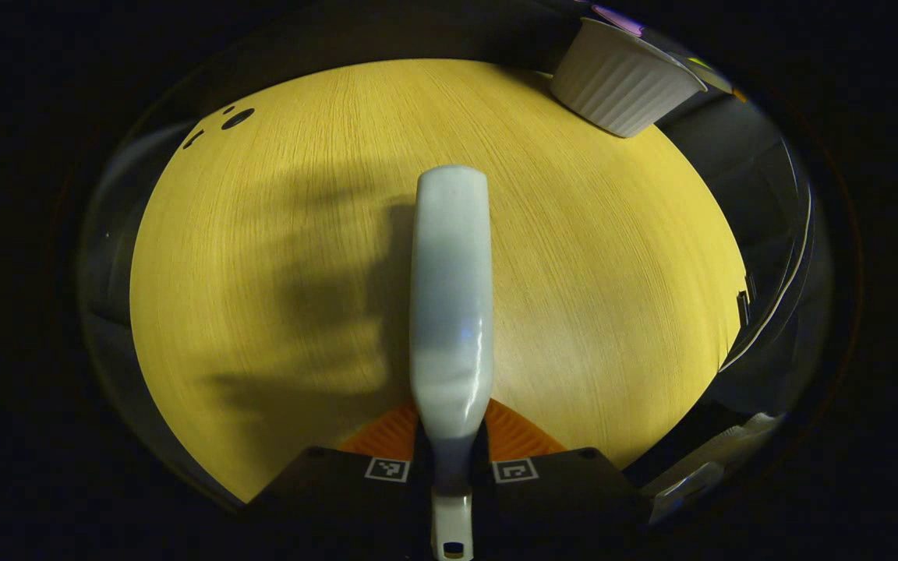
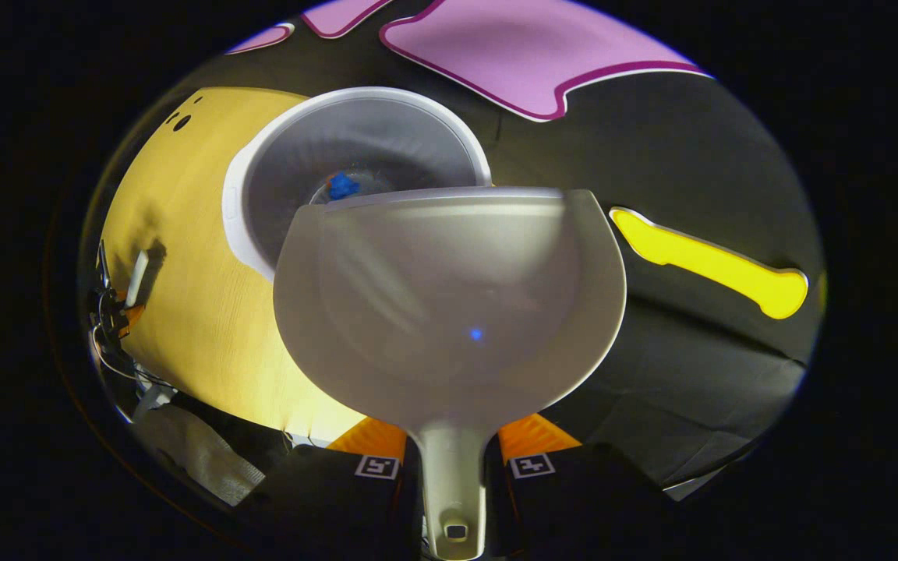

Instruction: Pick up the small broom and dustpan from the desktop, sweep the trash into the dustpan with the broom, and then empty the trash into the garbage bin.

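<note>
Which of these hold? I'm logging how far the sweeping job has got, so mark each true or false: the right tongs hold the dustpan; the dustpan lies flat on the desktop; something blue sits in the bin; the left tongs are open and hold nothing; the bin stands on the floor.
1. The right tongs hold the dustpan by its handle. True.
2. The dustpan lies flat on the desktop. False: it is raised, its front edge over the garbage bin.
3. A blue piece sits inside the bin. True.
4. The left tongs are open and hold nothing. False: they are shut on the broom.
5. The bin stands on the floor. False: it stands on the desktop.
</note>
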